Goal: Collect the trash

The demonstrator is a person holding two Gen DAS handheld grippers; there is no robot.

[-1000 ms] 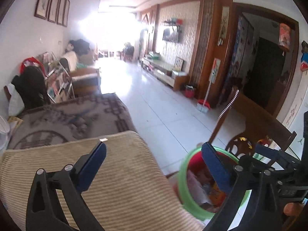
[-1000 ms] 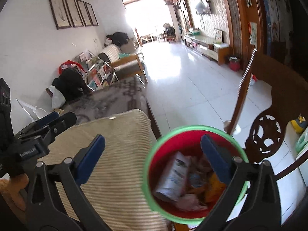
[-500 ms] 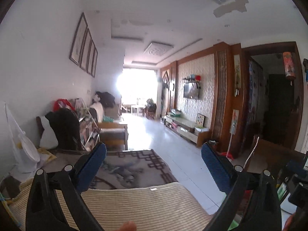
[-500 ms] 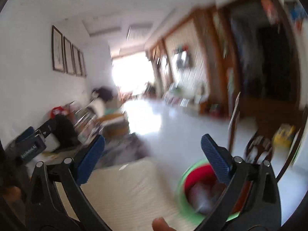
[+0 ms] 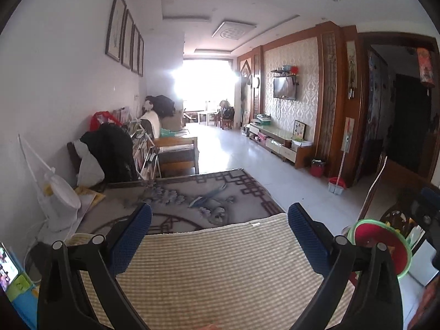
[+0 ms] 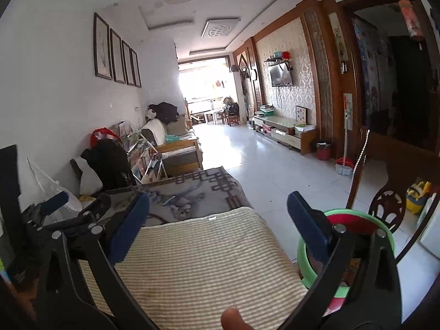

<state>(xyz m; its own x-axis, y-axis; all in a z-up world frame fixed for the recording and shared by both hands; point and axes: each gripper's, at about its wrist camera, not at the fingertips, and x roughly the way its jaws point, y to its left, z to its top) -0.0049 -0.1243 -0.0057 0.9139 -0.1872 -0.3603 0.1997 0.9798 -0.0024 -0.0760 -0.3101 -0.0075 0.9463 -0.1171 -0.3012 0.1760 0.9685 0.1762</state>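
Both cameras have levelled out since half a second ago, and the right view is sharp again. My left gripper (image 5: 220, 229) and right gripper (image 6: 217, 227) both stand with jaws wide apart, holding nothing, over the striped cushion (image 6: 192, 261). I see no loose trash on it. The red bin (image 6: 354, 224) with its green rim sits below the cushion's right edge, beside and partly behind my right jaw, not between the jaws. Its contents are hidden here. I judge the bin light and rigid; the rim is the place to grip.
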